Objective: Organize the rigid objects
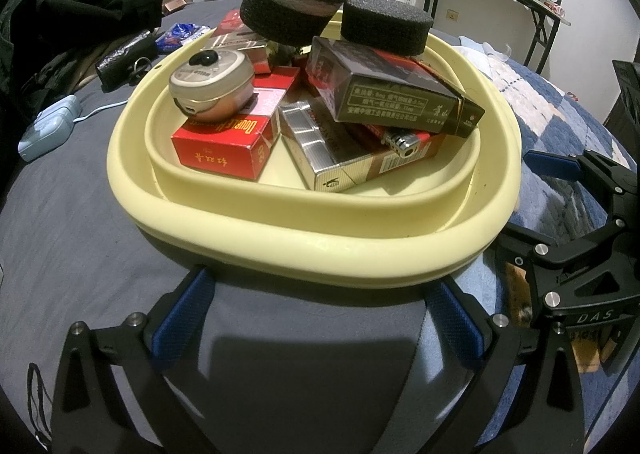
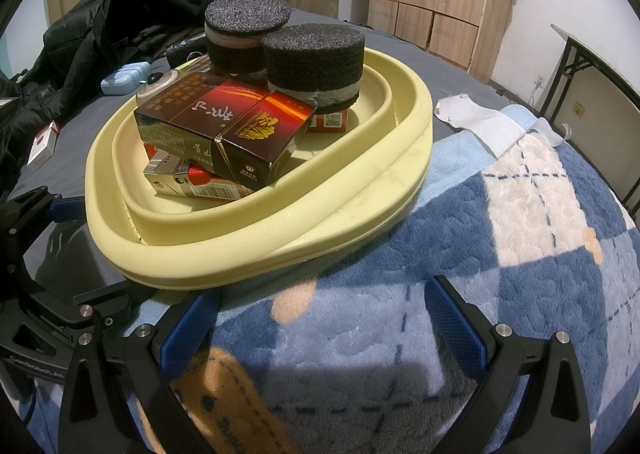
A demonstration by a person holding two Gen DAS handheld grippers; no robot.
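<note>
A pale yellow plastic basin [image 1: 280, 222] sits on a bed, already heaped with rigid goods, as two hand-held grippers wait at its near rim with nothing in their grasp. The left gripper [image 1: 316, 318] has its blue-padded fingers spread wide over the grey sheet [image 1: 72, 214], just short of the basin; the right gripper [image 2: 320, 330] is likewise splayed above a blue, white and orange plaid fleece blanket [image 2: 520, 254], empty.

Inside the basin, from left to right in the left wrist view: a round beige tin with a black knob [image 1: 214, 88] rests on a red cardboard cigarette pack [image 1: 228, 146]; a silver-striped pack [image 1: 316, 146] lies beside it, with a chrome lighter [image 1: 404, 144] tucked under a dark brown-and-gold box [image 1: 400, 94]; two black foam discs [image 1: 292, 2] crown the pile at the back.

The gathering step looks close to finished. Strays remain on the sheet to the left of the basin: a pale blue plastic case [image 1: 48, 130] with its cord, a black jacket [image 1: 80, 22] and, in the right wrist view, a small white-and-red pack [image 2: 42, 146]. The next move probably calls for the left gripper to swing out to these and close on one, then find room in the basin. The heap is stacked high and tilted, so another item could topple the foam discs.
</note>
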